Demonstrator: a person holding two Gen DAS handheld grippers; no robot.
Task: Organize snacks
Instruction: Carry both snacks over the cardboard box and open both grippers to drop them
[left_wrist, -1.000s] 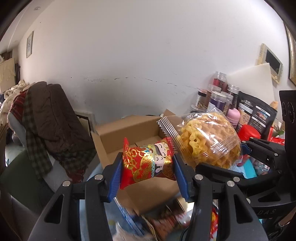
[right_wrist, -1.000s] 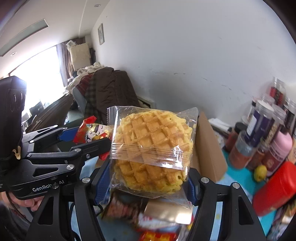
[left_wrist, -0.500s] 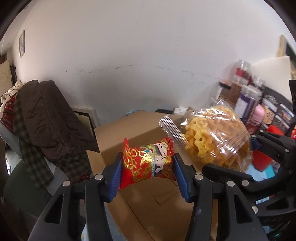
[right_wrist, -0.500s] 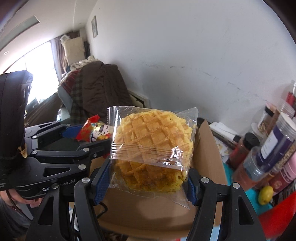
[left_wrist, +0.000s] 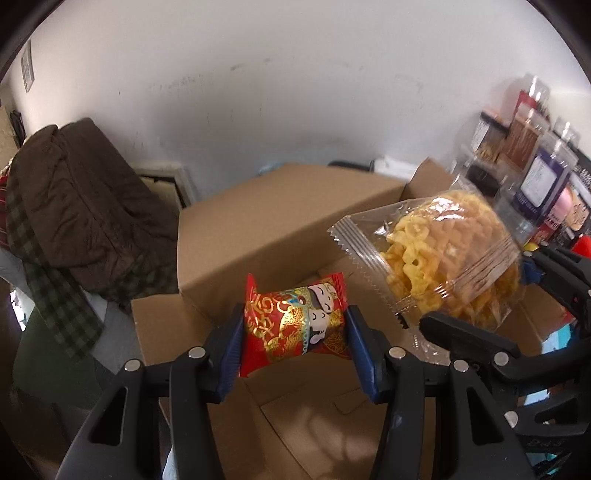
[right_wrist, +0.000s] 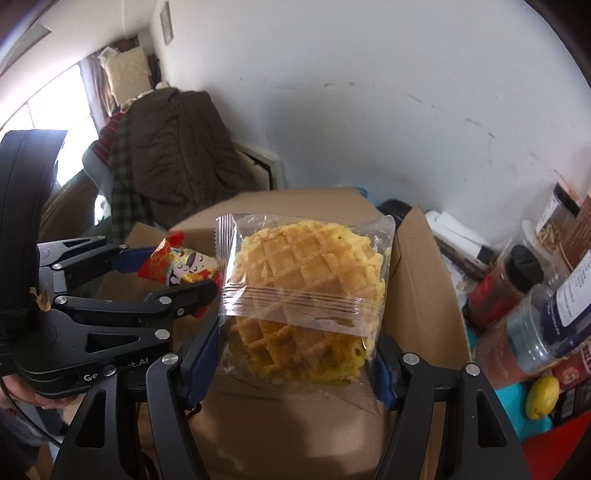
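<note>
**Two snacks held above the cardboard box**

Left wrist view: the left gripper (left_wrist: 295, 349) is clamped on a red and gold snack packet (left_wrist: 295, 326) above the open cardboard box (left_wrist: 280, 229). No writing is readable.

Right wrist view: the right gripper (right_wrist: 295, 363) holds the clear waffle packet (right_wrist: 303, 295), jaws opening. Only here the left gripper's body shows "bot.AI", and a yellow lemon (right_wrist: 542, 397).

Soft daylight, fisheye warp, window (right_wrist: 55, 107) glare
</note>
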